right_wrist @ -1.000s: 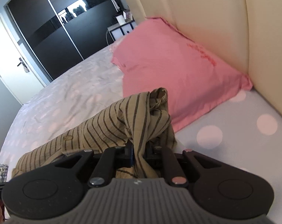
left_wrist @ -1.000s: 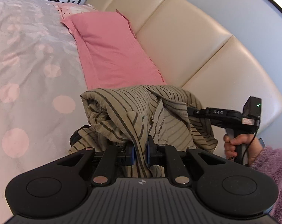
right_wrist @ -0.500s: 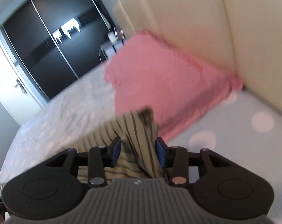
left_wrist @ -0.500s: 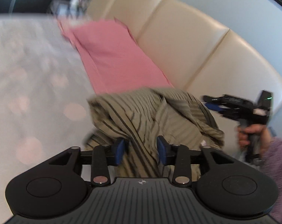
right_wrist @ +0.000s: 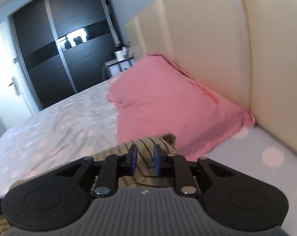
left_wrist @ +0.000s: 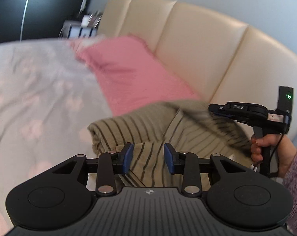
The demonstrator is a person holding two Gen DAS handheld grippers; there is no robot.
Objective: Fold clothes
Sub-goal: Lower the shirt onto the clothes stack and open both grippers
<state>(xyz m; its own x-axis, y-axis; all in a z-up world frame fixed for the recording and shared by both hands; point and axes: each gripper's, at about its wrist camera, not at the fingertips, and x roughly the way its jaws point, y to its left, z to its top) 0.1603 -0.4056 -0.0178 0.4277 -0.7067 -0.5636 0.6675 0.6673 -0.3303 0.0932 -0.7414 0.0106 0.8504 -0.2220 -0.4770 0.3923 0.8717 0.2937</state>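
Note:
A beige garment with dark stripes lies bunched on the bed in front of the pink pillow. My left gripper hovers just over its near edge. Its jaws are apart and closing, and striped cloth shows in the gap with the blue pads clear of it. In the right wrist view the garment lies under my right gripper, whose jaws are closing with a narrow gap and no pad pressing on cloth. The left view also shows the right gripper at the garment's far right fold, held by a hand.
A pink pillow leans against the cream padded headboard. The dotted grey sheet spreads to the left. A nightstand, a dark sliding wardrobe and a white door stand beyond the bed.
Both grippers were shut on the striped garment a second ago and have let it go. It has sunk onto the bed. The right jaws are narrower than half a second ago.

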